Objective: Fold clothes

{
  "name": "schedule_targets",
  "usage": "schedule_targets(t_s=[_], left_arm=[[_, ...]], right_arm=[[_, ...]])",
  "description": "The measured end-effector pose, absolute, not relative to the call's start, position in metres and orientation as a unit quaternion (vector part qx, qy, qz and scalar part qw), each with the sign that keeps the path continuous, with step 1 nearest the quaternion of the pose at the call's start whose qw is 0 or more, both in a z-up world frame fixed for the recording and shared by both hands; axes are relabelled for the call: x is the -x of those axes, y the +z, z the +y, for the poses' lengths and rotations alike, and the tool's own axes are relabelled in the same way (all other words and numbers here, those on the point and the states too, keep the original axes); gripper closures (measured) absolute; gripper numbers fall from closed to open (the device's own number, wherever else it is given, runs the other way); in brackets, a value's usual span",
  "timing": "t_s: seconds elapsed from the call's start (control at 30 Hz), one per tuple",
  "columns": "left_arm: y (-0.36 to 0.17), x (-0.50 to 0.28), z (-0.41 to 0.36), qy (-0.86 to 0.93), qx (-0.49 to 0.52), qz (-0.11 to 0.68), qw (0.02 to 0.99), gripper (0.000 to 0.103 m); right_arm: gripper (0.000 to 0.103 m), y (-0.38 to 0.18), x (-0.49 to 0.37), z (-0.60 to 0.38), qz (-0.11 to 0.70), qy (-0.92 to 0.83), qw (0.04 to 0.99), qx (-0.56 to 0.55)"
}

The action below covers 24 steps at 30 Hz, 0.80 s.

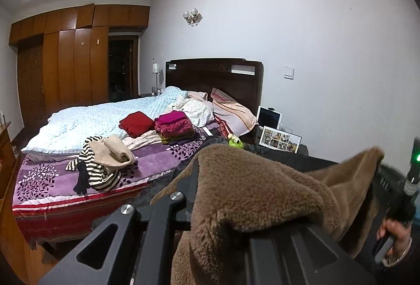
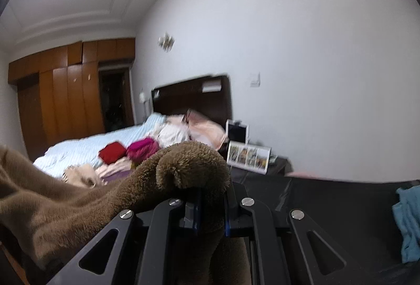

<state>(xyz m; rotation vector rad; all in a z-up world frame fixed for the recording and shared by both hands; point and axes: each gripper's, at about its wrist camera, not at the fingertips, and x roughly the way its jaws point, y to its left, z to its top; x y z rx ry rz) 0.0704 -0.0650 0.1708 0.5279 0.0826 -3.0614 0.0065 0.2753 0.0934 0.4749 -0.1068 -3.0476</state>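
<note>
Left wrist view first: the left gripper (image 1: 207, 195) is buried under a brown fleece garment (image 1: 252, 185), which drapes right over its fingers and hangs off both sides. One black finger shows at the left edge of the cloth; the other is covered, so how far the jaws stand apart I cannot tell, though the fleece appears pinched there. Over at the right edge, the right gripper (image 1: 380, 177) has the far corner of the same fleece lifted, with the person's hand (image 1: 396, 235) wrapped on its handle. Beyond lies the bed (image 1: 157, 169) with its purple leaf-print cover, a striped top (image 1: 97, 169) tangled with a cream sweater (image 1: 113, 151), a folded red piece (image 1: 136, 123) and a magenta stack (image 1: 174, 124) nearer the pillows. A photo frame (image 1: 279, 140) stands on the dark nightstand.

Right wrist view now: the right gripper (image 2: 211, 208) has its jaws nearly closed, clamped on a bunched fold of the brown fleece garment, which curls up above the fingertips and stretches away to the left, held up in the air in front of the bed. A teal cloth (image 2: 408, 222) lies at the right on a dark surface.
</note>
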Motion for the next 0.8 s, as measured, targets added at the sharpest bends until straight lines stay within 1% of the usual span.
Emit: schedule_targets(t_s=[0.13,0.3,0.37,0.4,0.5,0.6,0.8], left_arm=[[0.180,-0.058,-0.064,-0.984,-0.175,0.024,0.025,0.094],[0.182,-0.039,-0.066,-0.980,-0.192,0.026,0.042,0.093],[0.178,-0.030,-0.073,-0.978,-0.202,0.032,0.051,0.093],[0.176,-0.026,-0.077,-0.976,-0.206,0.036,0.055,0.093],[0.170,-0.019,-0.082,-0.974,-0.214,0.043,0.059,0.093],[0.165,-0.011,-0.088,-0.972,-0.221,0.049,0.061,0.093],[0.160,-0.002,-0.087,-0.972,-0.225,0.048,0.050,0.093]], right_arm=[[0.089,0.072,0.018,0.279,-0.037,-0.970,0.086,-0.225],[0.086,0.030,0.054,0.299,-0.107,-0.925,0.163,-0.325],[0.079,0.018,0.062,0.307,-0.133,-0.910,0.185,-0.346],[0.073,0.014,0.063,0.311,-0.138,-0.907,0.191,-0.349],[0.048,0.014,0.059,0.319,-0.136,-0.906,0.202,-0.347],[0.047,0.015,0.043,0.328,-0.111,-0.912,0.209,-0.336],[0.047,0.009,-0.017,0.324,-0.019,-0.927,0.192,-0.321]])
